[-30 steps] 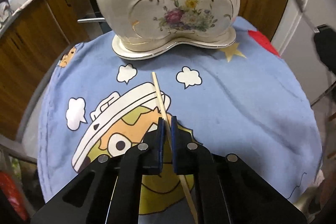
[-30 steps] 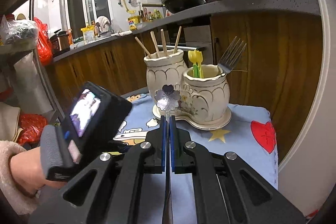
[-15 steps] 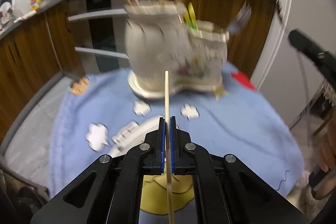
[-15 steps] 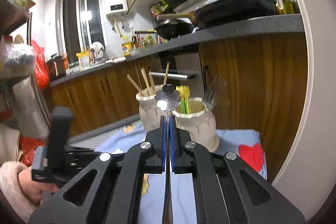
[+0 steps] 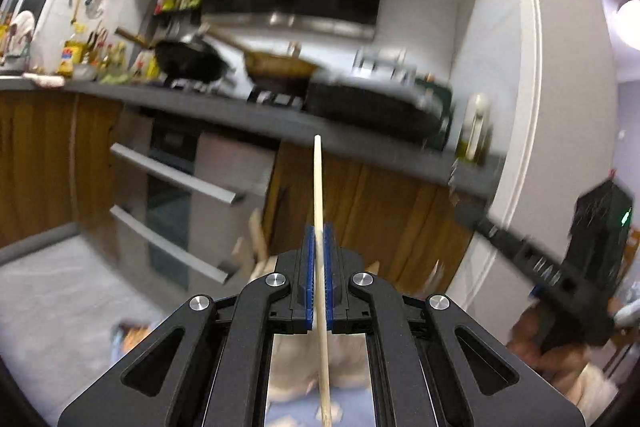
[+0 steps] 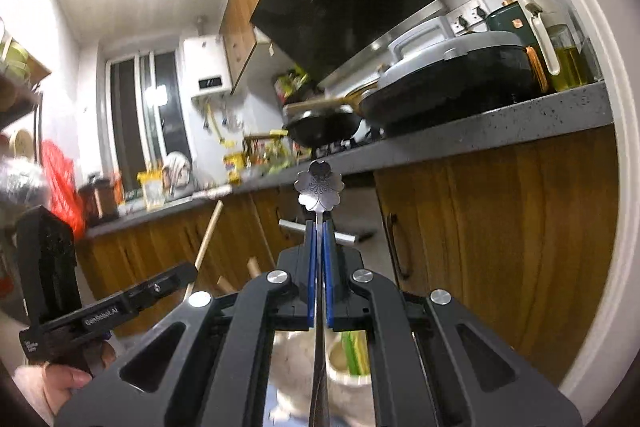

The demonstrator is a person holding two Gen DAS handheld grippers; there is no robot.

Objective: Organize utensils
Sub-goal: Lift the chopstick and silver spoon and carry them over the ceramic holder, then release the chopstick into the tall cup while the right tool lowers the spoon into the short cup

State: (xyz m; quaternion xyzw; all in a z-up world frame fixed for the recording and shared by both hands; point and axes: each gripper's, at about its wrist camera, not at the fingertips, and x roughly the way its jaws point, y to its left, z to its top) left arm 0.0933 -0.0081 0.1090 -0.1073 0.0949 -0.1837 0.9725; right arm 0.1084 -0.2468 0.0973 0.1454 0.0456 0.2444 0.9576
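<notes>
My left gripper (image 5: 318, 229) is shut on a pale wooden chopstick (image 5: 317, 183), which sticks up and forward past the blue pads. My right gripper (image 6: 319, 227) is shut on the handle of a metal spoon whose flower-shaped end (image 6: 319, 187) stands above the pads. The cream ceramic utensil holder (image 6: 292, 359) lies low behind both grippers' arms, mostly hidden, with yellow-green utensils (image 6: 354, 351) in one pot and chopstick tips (image 5: 256, 235) poking up. In the right wrist view the left gripper (image 6: 182, 273) is at the lower left, carried by a hand (image 6: 60, 383).
A grey countertop (image 6: 500, 131) with dark pans (image 6: 448, 87) runs across ahead, above wooden cabinets (image 6: 500, 227) and steel oven handles (image 5: 176, 175). A white door frame (image 5: 520, 147) stands at the right. Blue cloth (image 5: 296, 415) shows beneath the left gripper.
The left gripper lifted the chopstick off the blue cloth and tilted upward. Both grippers rose, so the holder dropped to the bottom of each view and the countertop came into sight.
</notes>
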